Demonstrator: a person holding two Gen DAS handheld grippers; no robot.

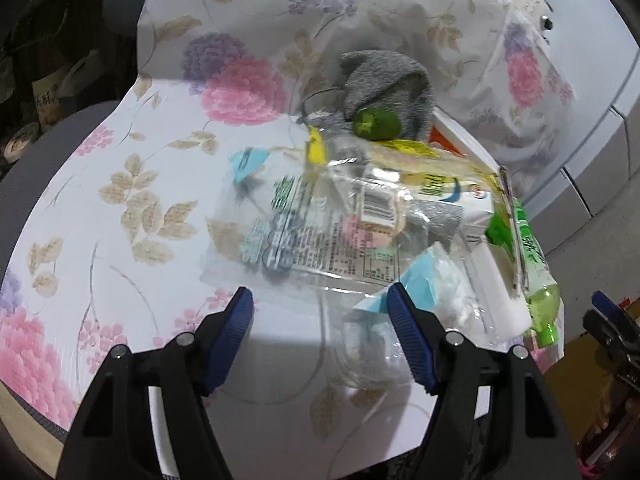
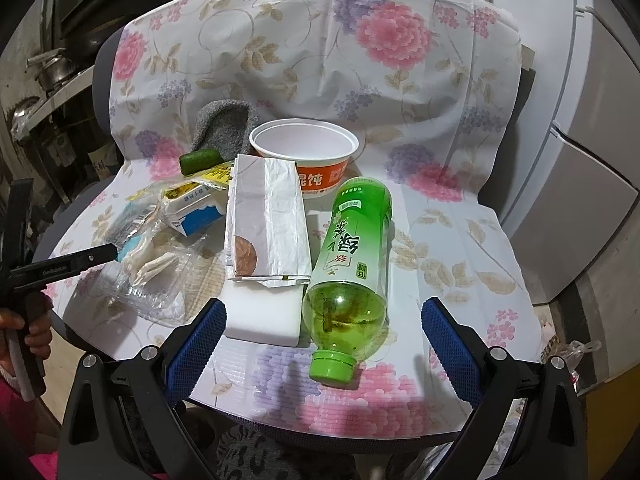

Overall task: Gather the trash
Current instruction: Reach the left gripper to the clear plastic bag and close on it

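we are holding the left claw (image 1: pixel 320 320) open over clear wrappers (image 1: pixel 304 236) just ahead of its tips; the right claw (image 2: pixel 324 332) is gaping wide, the green bottle (image 2: pixel 352 264) lying just ahead between its fingers, untouched.

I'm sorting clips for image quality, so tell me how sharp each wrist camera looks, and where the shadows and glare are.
Left wrist view: motion-smeared, print on the clear plastic wrapper soft, left gripper sharper, its shadow on the floral cloth below. Right wrist view: crisp, green bottle label legible, finger shadows near the cap, mild glare on the white bowl. Both show fisheye bending and dark corners.
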